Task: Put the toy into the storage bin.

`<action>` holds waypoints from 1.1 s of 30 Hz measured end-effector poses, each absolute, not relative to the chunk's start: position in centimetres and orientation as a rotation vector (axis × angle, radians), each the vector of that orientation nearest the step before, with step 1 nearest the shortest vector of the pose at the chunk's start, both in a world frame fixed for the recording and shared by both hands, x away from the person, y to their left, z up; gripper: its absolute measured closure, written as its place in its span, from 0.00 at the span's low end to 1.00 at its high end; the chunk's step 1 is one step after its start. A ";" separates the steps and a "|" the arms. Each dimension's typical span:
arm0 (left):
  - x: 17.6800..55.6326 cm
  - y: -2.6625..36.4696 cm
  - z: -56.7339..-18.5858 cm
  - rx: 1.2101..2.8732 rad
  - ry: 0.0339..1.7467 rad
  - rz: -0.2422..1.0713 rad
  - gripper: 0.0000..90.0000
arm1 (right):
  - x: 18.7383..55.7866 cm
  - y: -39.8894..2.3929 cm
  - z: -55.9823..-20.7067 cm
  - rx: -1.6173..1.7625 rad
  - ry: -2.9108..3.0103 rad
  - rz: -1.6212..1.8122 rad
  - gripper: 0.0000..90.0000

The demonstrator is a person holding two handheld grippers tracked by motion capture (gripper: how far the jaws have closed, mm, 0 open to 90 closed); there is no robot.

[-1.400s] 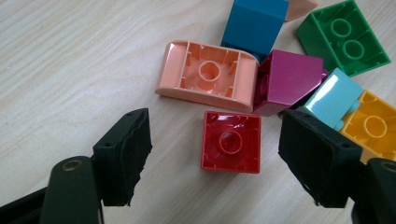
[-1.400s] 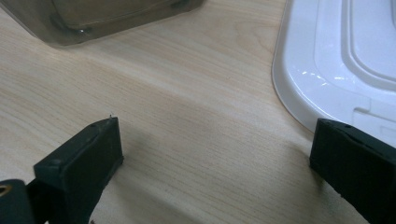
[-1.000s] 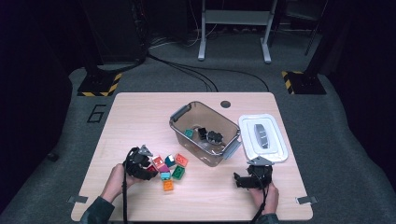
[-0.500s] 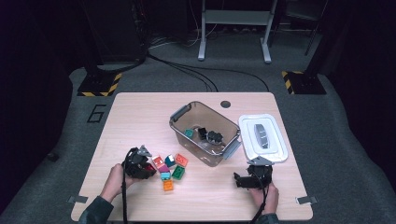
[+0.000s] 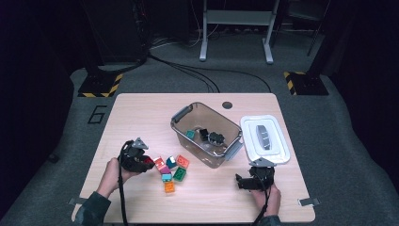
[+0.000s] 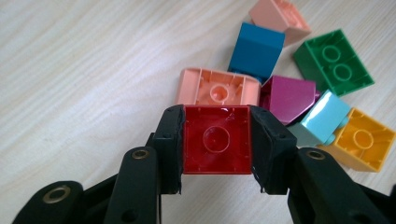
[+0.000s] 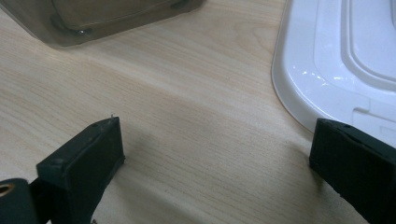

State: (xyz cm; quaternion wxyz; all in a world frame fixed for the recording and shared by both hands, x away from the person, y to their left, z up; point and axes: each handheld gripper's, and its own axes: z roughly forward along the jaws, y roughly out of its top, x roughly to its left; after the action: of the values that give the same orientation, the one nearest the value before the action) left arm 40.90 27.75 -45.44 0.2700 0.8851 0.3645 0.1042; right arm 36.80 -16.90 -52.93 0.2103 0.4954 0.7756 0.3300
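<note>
The left gripper (image 6: 216, 140) clamps a red brick (image 6: 216, 144), hollow side toward the camera, just above the table (image 6: 84, 70) beside the pile of bricks (image 5: 171, 168); its jaws have just been closing on it. The right gripper (image 7: 215, 163) stands wide open over bare table between the bin (image 5: 188, 115) and the white lid (image 7: 336, 60).

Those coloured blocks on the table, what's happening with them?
A person is sorting toy bricks with two hand-held grippers. The left gripper has just closed on a red brick from the pile of bricks. The clear bin beside the pile already holds a few pieces, and its white lid lies off to the side. The right gripper waits open over bare table near the lid.
</note>
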 end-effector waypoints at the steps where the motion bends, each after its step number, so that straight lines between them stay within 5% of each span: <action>1: 41.0 27.8 -45.2 2.377 0.976 0.303 0.65 | 36.8 -16.9 -52.9 1.377 2.156 0.917 0.02; 33: 45.6 24.4 -36.8 2.331 0.899 0.390 0.65 | 36.9 -16.8 -52.9 1.373 2.152 0.918 0.02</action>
State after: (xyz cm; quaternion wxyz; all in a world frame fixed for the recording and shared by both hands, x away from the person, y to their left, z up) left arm 45.60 24.42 -36.79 0.3019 0.8788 0.3389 0.1471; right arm 36.89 -16.84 -52.94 0.2127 0.4946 0.7752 0.3305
